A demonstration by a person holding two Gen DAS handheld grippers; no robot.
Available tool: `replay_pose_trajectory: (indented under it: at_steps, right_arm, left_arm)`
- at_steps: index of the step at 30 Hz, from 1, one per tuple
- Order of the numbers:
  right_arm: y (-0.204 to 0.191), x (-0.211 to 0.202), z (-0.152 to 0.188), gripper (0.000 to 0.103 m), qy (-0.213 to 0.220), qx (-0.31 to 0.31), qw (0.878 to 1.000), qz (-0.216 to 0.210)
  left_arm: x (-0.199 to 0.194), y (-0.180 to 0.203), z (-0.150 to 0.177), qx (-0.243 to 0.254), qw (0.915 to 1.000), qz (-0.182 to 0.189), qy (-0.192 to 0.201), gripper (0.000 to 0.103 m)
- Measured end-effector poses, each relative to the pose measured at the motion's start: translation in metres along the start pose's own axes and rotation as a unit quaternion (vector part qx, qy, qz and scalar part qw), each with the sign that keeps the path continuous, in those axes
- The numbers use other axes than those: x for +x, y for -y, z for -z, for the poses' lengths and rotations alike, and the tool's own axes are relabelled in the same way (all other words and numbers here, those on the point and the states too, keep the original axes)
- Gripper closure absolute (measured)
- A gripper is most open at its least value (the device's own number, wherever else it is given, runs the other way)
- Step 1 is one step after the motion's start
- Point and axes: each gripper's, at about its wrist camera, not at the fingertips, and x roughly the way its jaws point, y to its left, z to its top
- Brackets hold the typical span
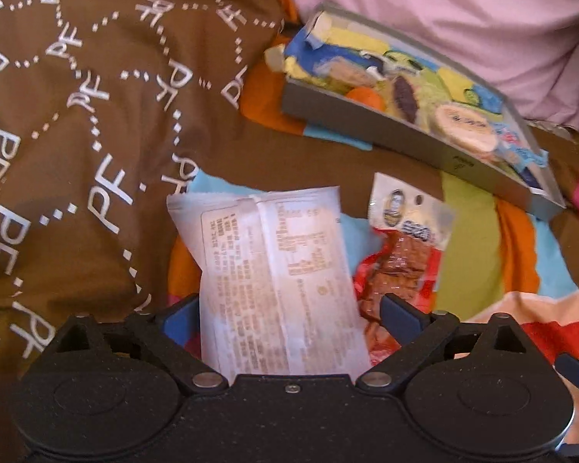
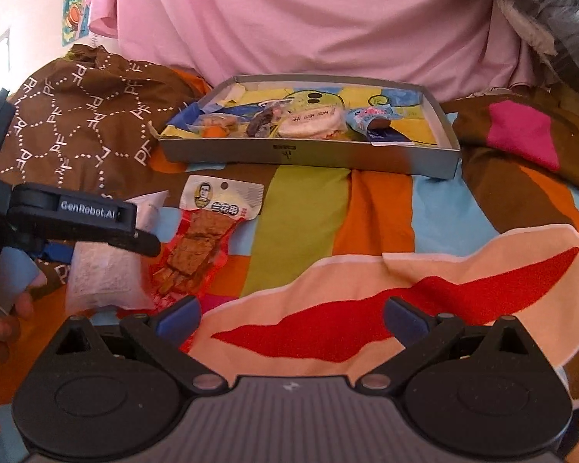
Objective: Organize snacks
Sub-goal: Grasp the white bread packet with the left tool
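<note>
White snack packet (image 1: 278, 274) lies between the left gripper's (image 1: 289, 308) spread fingers; the right gripper (image 2: 291, 318) hovers low, spread, holding nothing.

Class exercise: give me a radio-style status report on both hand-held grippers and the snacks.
Left hand-held gripper open, straddling white packet. Right hand-held gripper open, empty. Red snack packet beside it on bedspread; grey tray beyond, partly filled. Nothing blocking.

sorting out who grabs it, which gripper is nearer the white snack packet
Left. The left gripper has its open fingers on either side of the white snack packet. The right gripper is open over bare bedspread, off to the packet's right.
</note>
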Motion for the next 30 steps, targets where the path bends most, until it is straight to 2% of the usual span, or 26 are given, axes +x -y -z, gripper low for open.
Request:
replay_pose_trajectory:
  at_steps: [3, 9, 13, 17, 22, 30]
  right_arm:
    - [-0.002, 0.008, -0.002, 0.000, -0.005, -0.001, 1.000, -0.001]
    - [-0.018, 0.025, -0.009, 0.000, -0.019, -0.012, 1.000, -0.015]
    - [-0.034, 0.039, -0.017, 0.000, -0.025, -0.013, 0.999, -0.016]
    - [-0.052, 0.051, -0.024, 0.000, -0.031, -0.026, 0.999, -0.022]
    - [-0.069, 0.066, -0.030, 0.000, -0.034, -0.038, 0.998, -0.022]
    - [-0.083, 0.095, -0.036, 0.000, -0.051, -0.037, 0.998, -0.020]
  left_arm:
    - [0.005, -0.008, -0.002, -0.006, 0.9999, 0.010, -0.002, 0.007]
    - [0.001, -0.023, -0.007, 0.009, 0.9994, 0.034, -0.005, 0.016]
    - [-0.004, -0.031, -0.006, 0.040, 0.9982, 0.045, -0.008, 0.023]
    - [-0.010, -0.043, -0.006, 0.054, 0.9977, 0.040, -0.013, 0.023]
    - [-0.021, -0.058, -0.009, 0.055, 0.9960, 0.063, -0.033, 0.024]
    - [-0.026, -0.072, -0.011, 0.046, 0.9949, 0.084, -0.031, 0.024]
